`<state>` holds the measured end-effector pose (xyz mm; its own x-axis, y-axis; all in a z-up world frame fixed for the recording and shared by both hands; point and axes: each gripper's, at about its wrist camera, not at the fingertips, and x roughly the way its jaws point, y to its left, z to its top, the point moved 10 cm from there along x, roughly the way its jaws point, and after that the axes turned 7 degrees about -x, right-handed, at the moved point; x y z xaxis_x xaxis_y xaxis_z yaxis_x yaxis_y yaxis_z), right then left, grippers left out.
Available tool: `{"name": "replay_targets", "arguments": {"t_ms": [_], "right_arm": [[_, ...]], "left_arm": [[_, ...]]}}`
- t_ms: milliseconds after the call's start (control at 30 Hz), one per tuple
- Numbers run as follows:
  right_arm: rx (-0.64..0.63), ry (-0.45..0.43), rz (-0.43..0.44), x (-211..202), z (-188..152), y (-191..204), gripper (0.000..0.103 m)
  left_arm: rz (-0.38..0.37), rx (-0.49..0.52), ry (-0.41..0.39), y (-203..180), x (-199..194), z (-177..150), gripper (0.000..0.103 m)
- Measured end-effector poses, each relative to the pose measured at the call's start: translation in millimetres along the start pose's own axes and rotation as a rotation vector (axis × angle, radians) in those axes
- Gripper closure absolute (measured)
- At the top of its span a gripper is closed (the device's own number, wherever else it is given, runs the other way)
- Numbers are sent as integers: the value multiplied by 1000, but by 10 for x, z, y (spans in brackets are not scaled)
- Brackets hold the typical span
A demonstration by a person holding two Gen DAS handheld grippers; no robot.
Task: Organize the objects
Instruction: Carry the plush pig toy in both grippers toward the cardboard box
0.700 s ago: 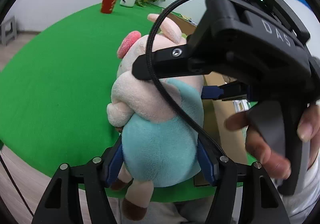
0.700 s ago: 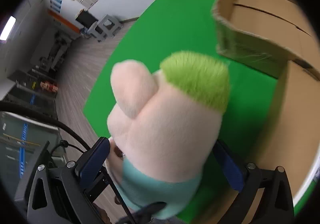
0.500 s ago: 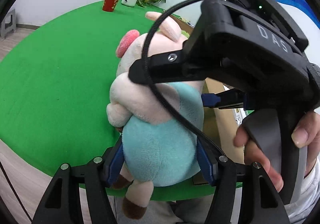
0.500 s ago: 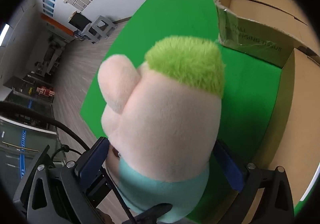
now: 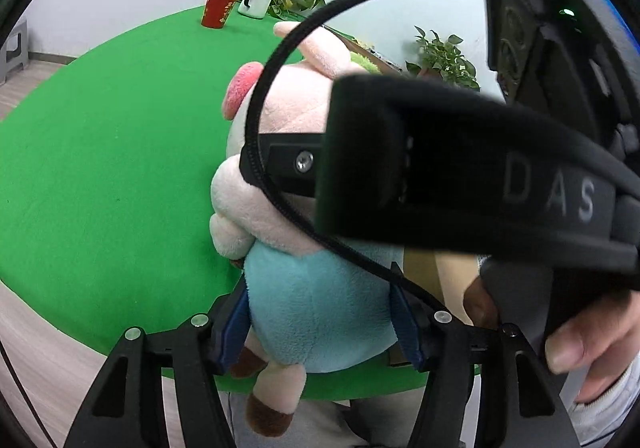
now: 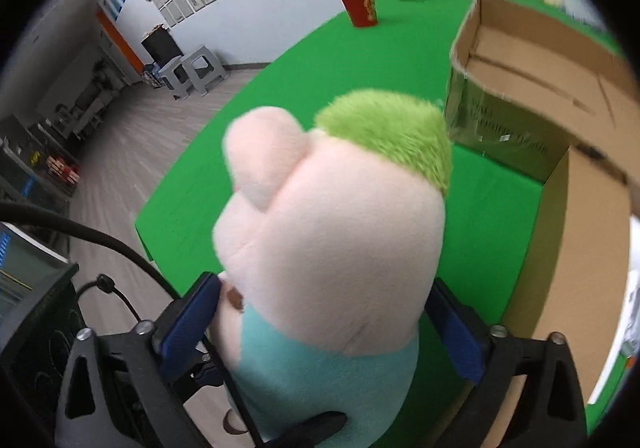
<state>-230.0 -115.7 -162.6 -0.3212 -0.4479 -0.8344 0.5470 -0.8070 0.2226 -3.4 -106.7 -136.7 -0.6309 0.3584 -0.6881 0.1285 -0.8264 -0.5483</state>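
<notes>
Operator: Compared with the earlier frames, the right gripper [image 5: 400, 176] has closed in on the left wrist camera and now fills that view from 12 to 4 o'clock; the cardboard box [image 6: 532, 84] has shifted in the right wrist view.

Inspector: Pose and jaw state?

Operator: Both units tilt downward. The left gripper [image 5: 320, 312] has its blue pads pressed into the blue belly of the plush pig [image 5: 312, 288], holding it. The right gripper's jaws stand wide at either side of the pig's head; whether they press on it cannot be told. A hand [image 5: 576, 332] holds the right handle at 4 o'clock.

Inspector: Object condition and location?

Operator: Pale pink body, pink snout, green tuft [image 6: 392, 128], brown hoof. It is held above the green table [image 5: 100, 168], with the open box at 2 o'clock in the right wrist view.
</notes>
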Motion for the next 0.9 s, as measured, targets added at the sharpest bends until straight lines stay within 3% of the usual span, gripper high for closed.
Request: {"name": "replay_targets", "arguments": {"t_ms": [167, 267, 433, 633, 800, 833, 867, 900], "right_arm": [[20, -57, -6, -59, 56, -16, 24], [26, -104, -5, -66, 103, 80, 27], [12, -258, -48, -563, 395, -88, 30], [15, -490, -151, -1392, 901, -439, 32], [17, -612, -225, -1893, 1181, -746, 32], [15, -626, -235, -1937, 1204, -782, 32], [14, -639, -245, -1981, 1246, -817, 32], [14, -654, -255, -2038, 1311, -875, 32]], "left_arm": [[8, 35, -14, -283, 17, 123, 47], [8, 74, -37, -527, 21, 268, 47], [-30, 182, -116, -1145, -4, 744, 47], [-123, 361, -219, -2140, -24, 1585, 48], [-172, 453, -269, -2619, -43, 2252, 48], [-179, 458, -273, -2524, -15, 2602, 48], [-187, 469, -278, -2662, 81, 2817, 48], [-192, 478, -283, -2755, 35, 2827, 47]]}}
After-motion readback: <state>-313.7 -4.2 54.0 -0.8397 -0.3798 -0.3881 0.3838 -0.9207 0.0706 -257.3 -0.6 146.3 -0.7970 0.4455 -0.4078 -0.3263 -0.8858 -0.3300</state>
